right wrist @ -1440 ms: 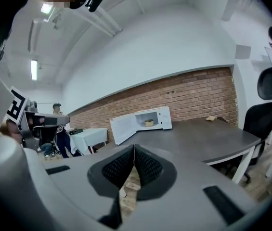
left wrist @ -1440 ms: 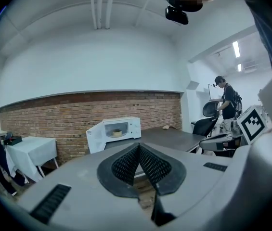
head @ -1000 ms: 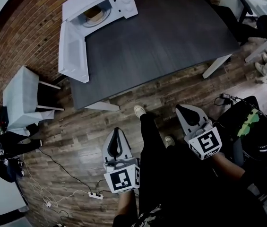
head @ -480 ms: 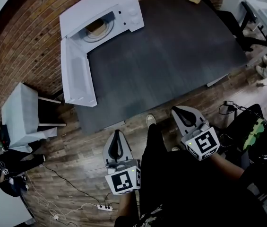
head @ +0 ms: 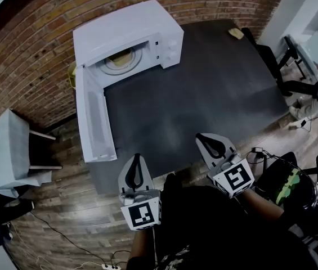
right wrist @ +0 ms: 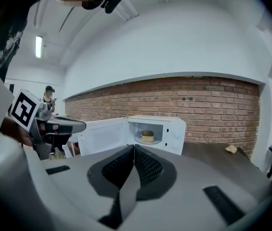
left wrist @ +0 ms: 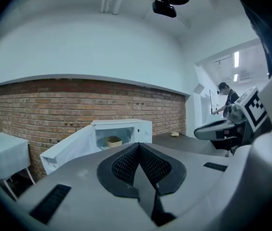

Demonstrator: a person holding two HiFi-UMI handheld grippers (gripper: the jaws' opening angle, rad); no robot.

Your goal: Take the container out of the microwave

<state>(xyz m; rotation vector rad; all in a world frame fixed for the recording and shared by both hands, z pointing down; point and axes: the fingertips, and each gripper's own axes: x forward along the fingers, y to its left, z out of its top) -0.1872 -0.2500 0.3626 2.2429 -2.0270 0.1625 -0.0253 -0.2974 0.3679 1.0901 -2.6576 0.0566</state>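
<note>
Brickwork in red-brown courses forms the wall behind everything. Below it lies a floor of brown wooden planks. A broad, dark grey rectangular table stands against the wall and fills the middle of the head view.

At the table's far left corner sits a white box-shaped microwave. Its white door is swung wide open to the left and reaches out along the table's left edge. A small white square side table stands on the floor further left, apart from the big table.

The person holds both tools at the near edge of the table, well away from the microwave. The left grey two-jaw gripper, with a marker cube at its rear, points toward the open door. Its own view shows the black ribbed pads pressed flat together with nothing between them. The right grey two-jaw gripper sits beside it with a marker cube of the same kind. It too is clenched on nothing, its pads meeting in a thin line.

The small round tan container is still inside the microwave. It rests on the round glass turntable in the open cavity, and both gripper views see it straight ahead. A little tan scrap lies on the table's far right corner; what it is cannot be made out.
</note>
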